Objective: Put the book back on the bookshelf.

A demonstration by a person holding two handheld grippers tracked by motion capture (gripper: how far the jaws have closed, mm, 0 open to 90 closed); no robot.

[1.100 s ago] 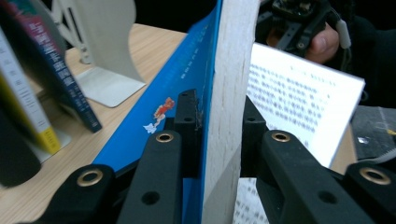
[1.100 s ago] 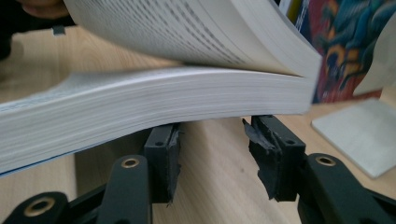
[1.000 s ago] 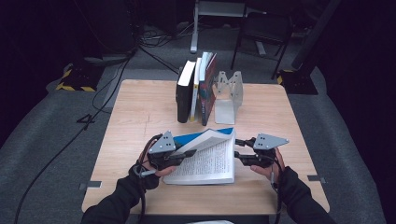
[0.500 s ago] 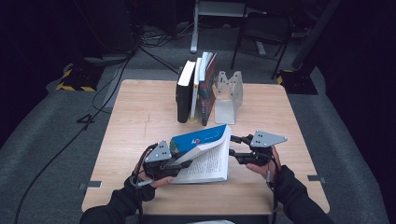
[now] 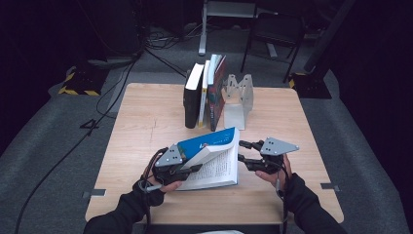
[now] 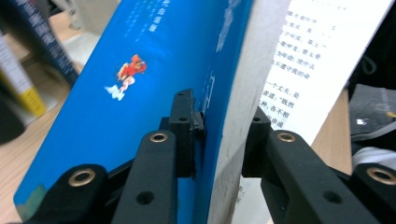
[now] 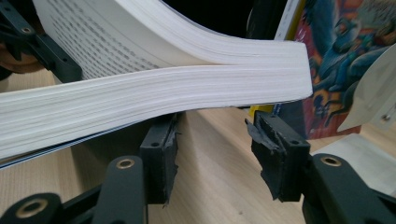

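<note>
the blue-covered book (image 5: pixel 210 158) lies half open on the near part of the wooden table (image 5: pixel 146 122), in front of the row of upright books (image 5: pixel 204 95) and the metal bookend (image 5: pixel 239 100), with its long axis running roughly from the person's side toward that row. the left gripper (image 5: pixel 187 170) is nearer to the book: in the left gripper view its jaws have just been closing and now pinch the blue cover plus a thick block of pages (image 6: pixel 233 116), holding that half lifted and tilted over the printed pages below. the right gripper (image 5: pixel 243 152) sits just beside the book's right edge, jaws partly apart and holding nothing; in the right gripper view the fanned page edges (image 7: pixel 187 88) hang just above its pads, so the book lies up and to the left of that claw, and the coming move probably turns on that gap. beyond the table the room is dark, with grey floor, cables (image 5: pixel 117 83) and a chair (image 5: pixel 275 34).
</note>
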